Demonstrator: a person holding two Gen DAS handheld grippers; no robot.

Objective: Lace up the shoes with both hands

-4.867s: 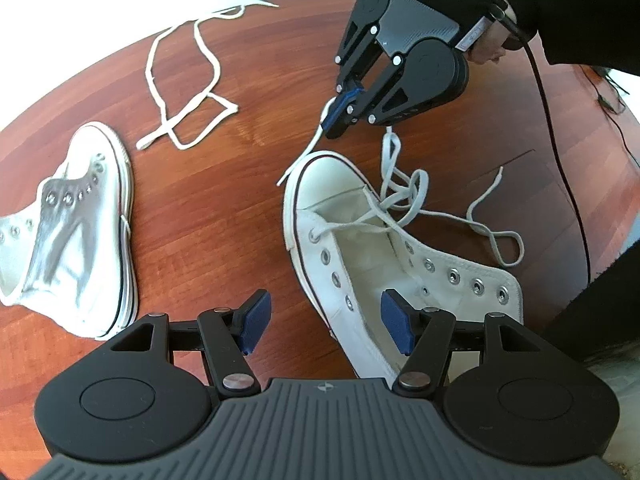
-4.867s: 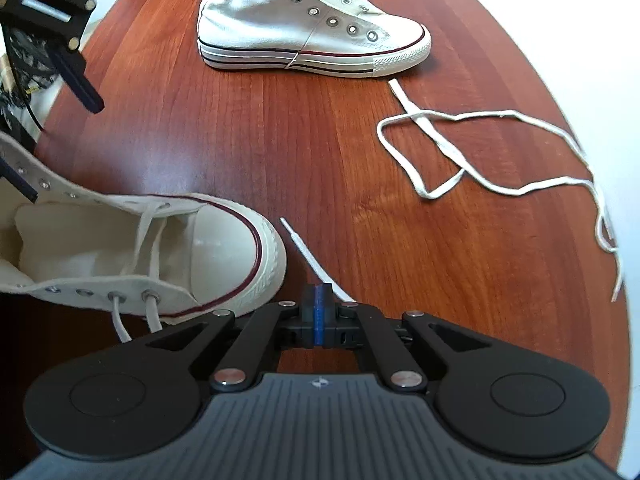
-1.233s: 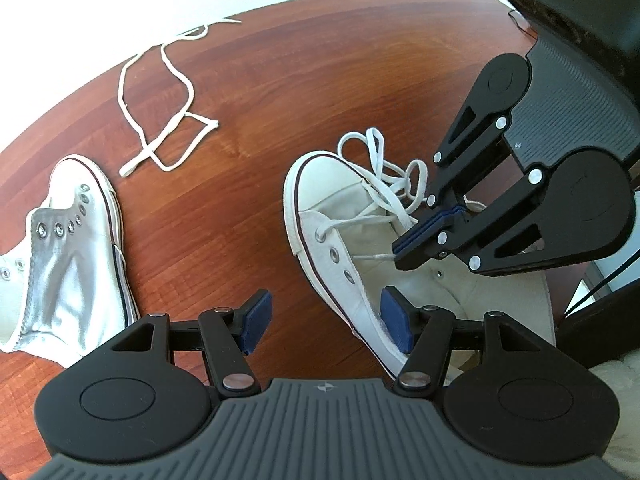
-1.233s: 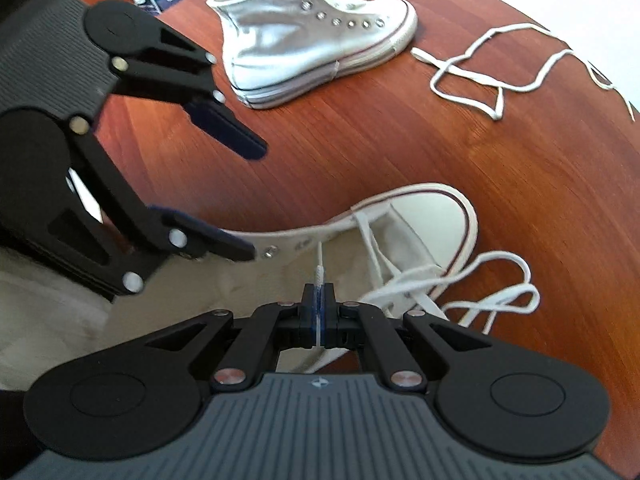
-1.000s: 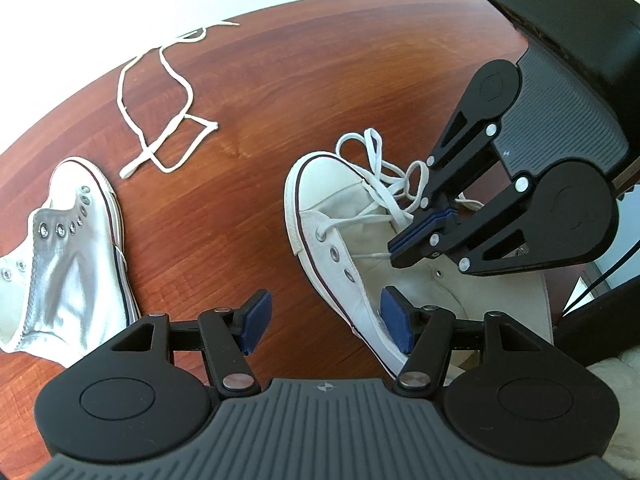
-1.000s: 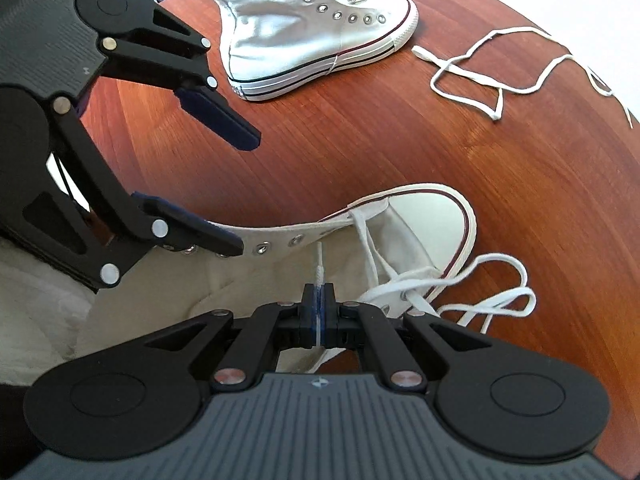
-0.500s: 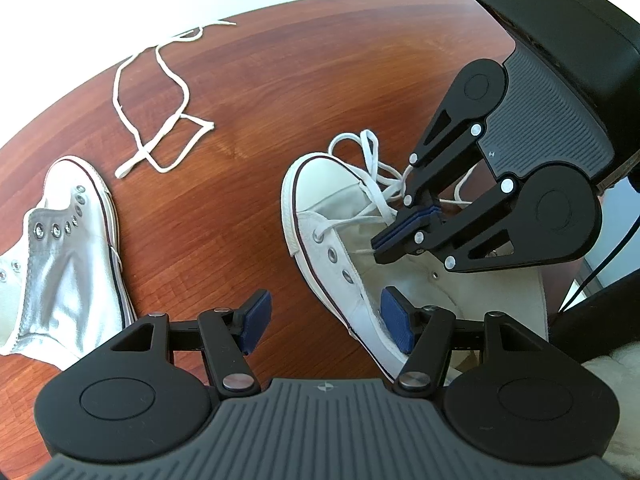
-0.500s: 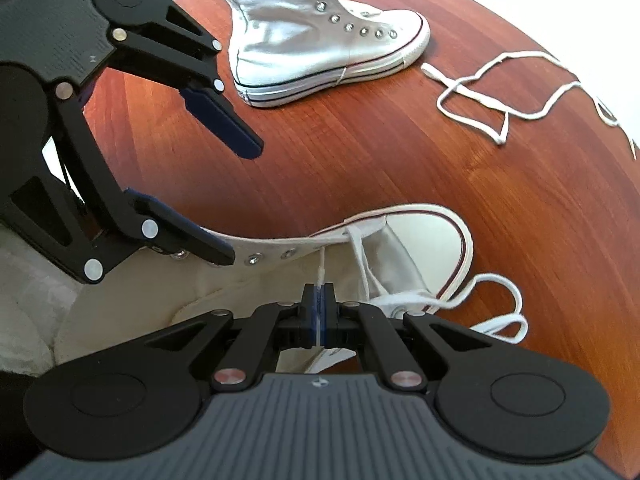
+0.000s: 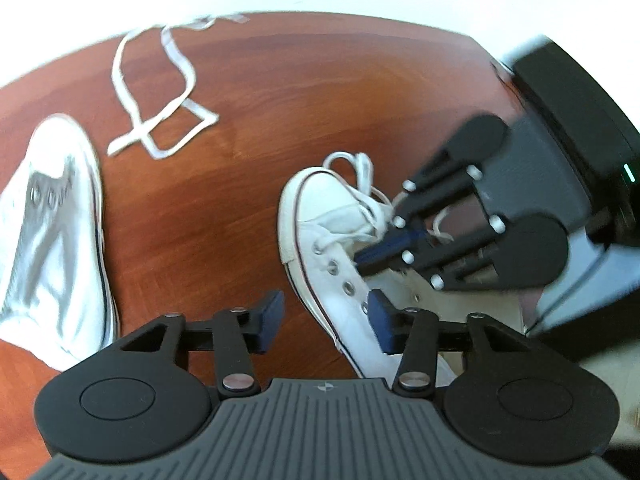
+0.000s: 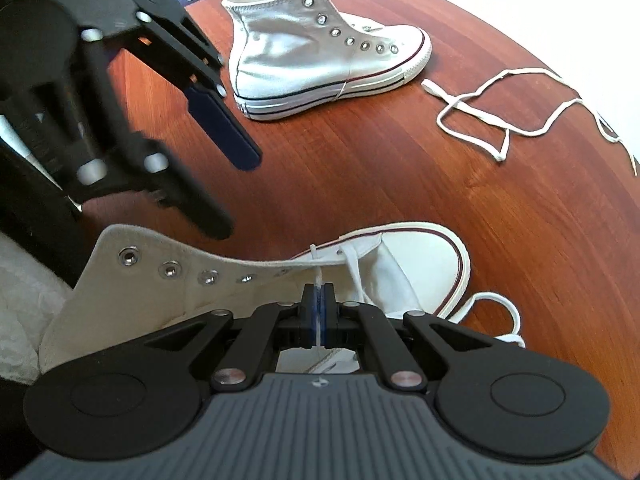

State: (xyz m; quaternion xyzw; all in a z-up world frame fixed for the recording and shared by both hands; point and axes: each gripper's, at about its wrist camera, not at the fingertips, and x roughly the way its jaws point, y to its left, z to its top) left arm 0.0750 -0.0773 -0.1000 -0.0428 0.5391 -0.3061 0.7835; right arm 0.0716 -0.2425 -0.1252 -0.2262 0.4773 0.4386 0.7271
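Observation:
A white high-top shoe lies on the table, toe pointing away, partly laced. Its lace loops beside the toe. My right gripper is shut on a strand of that lace just over the shoe's opening, near the lower eyelets. It shows in the left wrist view as the right gripper above the tongue. My left gripper is closing; the shoe's near eyelet flap lies between its jaws, with the pads off it. In the right wrist view the left gripper hovers over the flap.
A second white high-top without a lace lies on its side further off, also visible as the shoe at the left. A loose white lace sprawls near the round wooden table's far edge. A dark cable and white fabric sit at the near side.
The left gripper's jaws have narrowed and it has shifted and rolled a little beside the shoe's flap. The right gripper has stayed put, still pinching the lace.

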